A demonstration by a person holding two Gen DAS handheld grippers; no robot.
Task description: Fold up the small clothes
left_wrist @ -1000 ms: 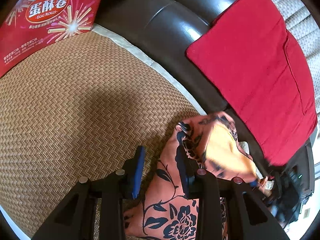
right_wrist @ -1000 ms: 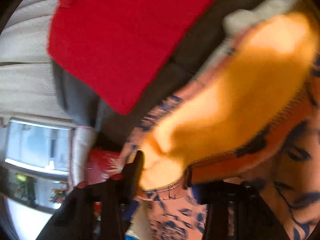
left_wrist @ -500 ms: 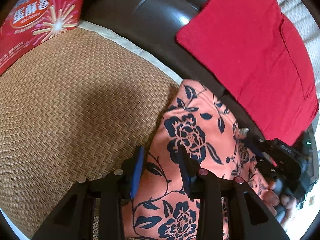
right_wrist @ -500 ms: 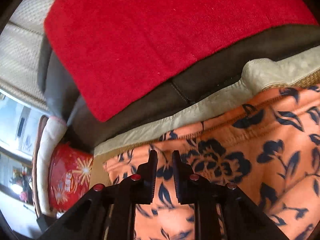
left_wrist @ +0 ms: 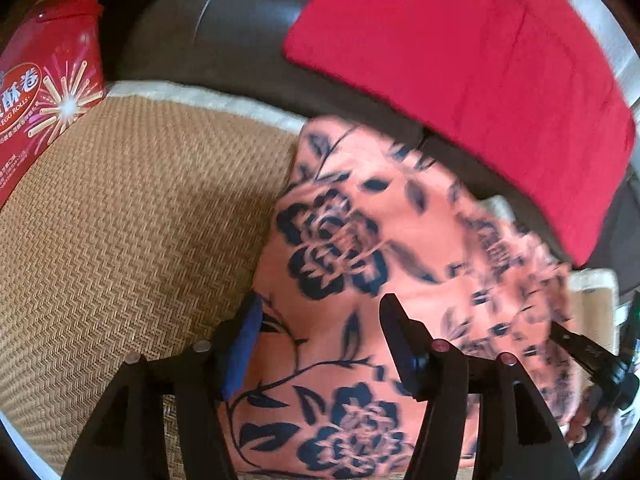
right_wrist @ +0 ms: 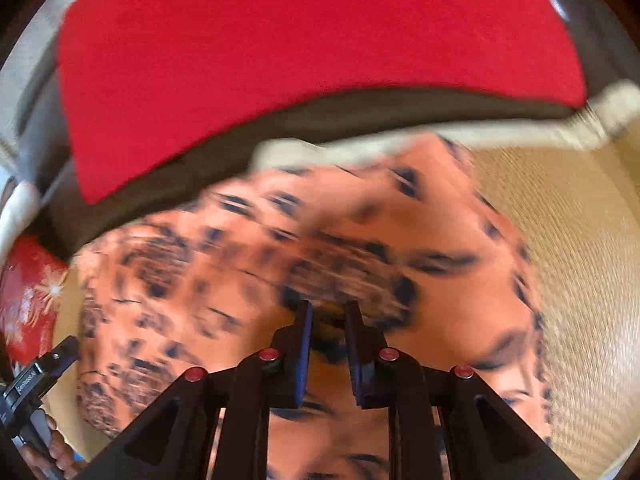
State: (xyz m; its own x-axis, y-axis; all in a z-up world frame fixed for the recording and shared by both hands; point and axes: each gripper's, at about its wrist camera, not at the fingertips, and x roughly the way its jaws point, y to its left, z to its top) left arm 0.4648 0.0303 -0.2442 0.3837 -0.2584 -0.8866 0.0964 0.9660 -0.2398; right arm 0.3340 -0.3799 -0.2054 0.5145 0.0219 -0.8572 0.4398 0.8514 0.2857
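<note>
Left tool gapes, right tool narrowly parted (blurred), over floral garment.

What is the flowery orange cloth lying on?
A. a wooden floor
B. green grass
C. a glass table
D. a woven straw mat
D: the orange floral cloth lies spread on the tan woven mat, whose zigzag weave shows beside it under the left gripper.

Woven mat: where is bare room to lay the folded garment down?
Bare woven mat lies between the egg roll box and the floral garment. A smaller strip borders the garment's other side. Behind, the red cushion crowds the dark sofa back.
</note>
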